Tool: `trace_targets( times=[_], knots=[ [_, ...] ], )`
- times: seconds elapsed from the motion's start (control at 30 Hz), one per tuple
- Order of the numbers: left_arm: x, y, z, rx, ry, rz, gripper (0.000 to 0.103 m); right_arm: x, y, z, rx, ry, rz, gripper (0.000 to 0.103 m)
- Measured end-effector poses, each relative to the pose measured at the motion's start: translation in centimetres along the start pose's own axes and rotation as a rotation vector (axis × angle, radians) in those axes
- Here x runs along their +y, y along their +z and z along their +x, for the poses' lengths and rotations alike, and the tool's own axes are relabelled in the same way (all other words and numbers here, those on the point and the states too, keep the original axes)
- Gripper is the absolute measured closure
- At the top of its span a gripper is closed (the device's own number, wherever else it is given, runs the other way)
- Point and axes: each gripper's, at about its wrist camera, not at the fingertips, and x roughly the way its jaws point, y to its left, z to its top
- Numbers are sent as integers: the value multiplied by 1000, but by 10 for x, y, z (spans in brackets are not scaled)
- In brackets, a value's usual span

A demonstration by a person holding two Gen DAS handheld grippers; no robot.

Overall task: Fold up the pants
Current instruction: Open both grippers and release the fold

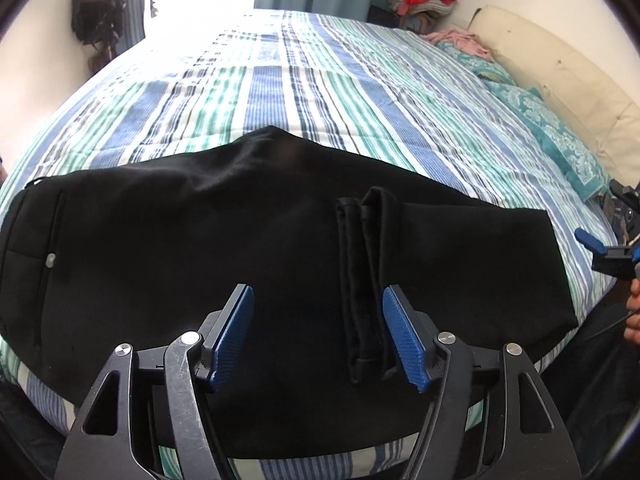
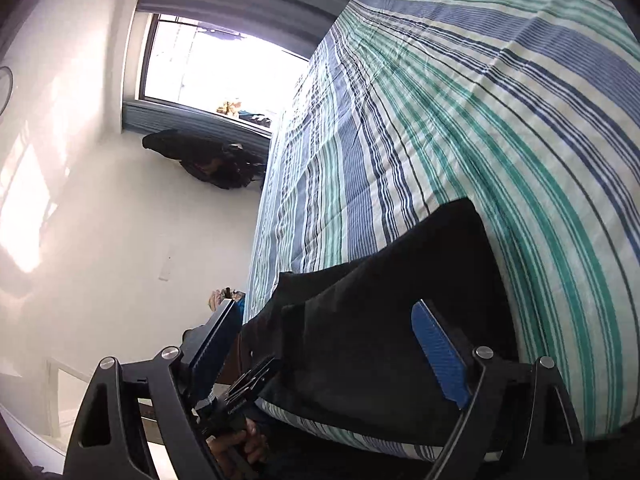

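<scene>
Left gripper (image 1: pixel 318 336) apart, empty, over pants (image 1: pixel 200 240) w/ hems (image 1: pixel 360 280) folded in.
Right gripper (image 2: pixel 332 352) apart too; pinch both far-end corners evenly b4 next fold.

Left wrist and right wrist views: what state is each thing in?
pants: folded once, flat on bed, hems on top
left hand-held gripper: open above pants, holding nothing
right hand-held gripper: open, empty, at pants' edge
striped bedspread: spread flat
</scene>
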Motion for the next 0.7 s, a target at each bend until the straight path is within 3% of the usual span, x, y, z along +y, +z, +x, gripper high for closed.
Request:
trace_targets(
  times=[0.07, 0.17, 0.23, 0.33, 0.43, 0.53, 0.63, 0.7],
  knots=[
    [8, 1, 1, -3, 3, -30, 34, -4, 21, 19, 63, -43, -2, 15],
    [13, 1, -2, -10, 7, -52, 34, -43, 33, 56, 146, -156, 71, 15],
    [13, 1, -9, -27, 21, -45, 34, -54, 33, 59, 110, -141, 96, 14],
    [14, 2, -20, -69, 39, -32, 33, -36, 27, 34, 45, -65, 92, 14],
    [9, 8, -25, -105, 17, -28, 31, -11, 12, 2, 27, -24, 44, 13],
    [-1, 11, -20, -101, -8, -12, 28, -7, -19, -13, 66, -76, 60, 11],
    [-8, 9, -13, -69, -30, 0, 28, -38, -48, -4, 131, -172, 102, 7],
    [-11, 7, -17, -71, -33, 12, 28, -56, -55, -11, 76, -145, 156, 10]
  ],
)
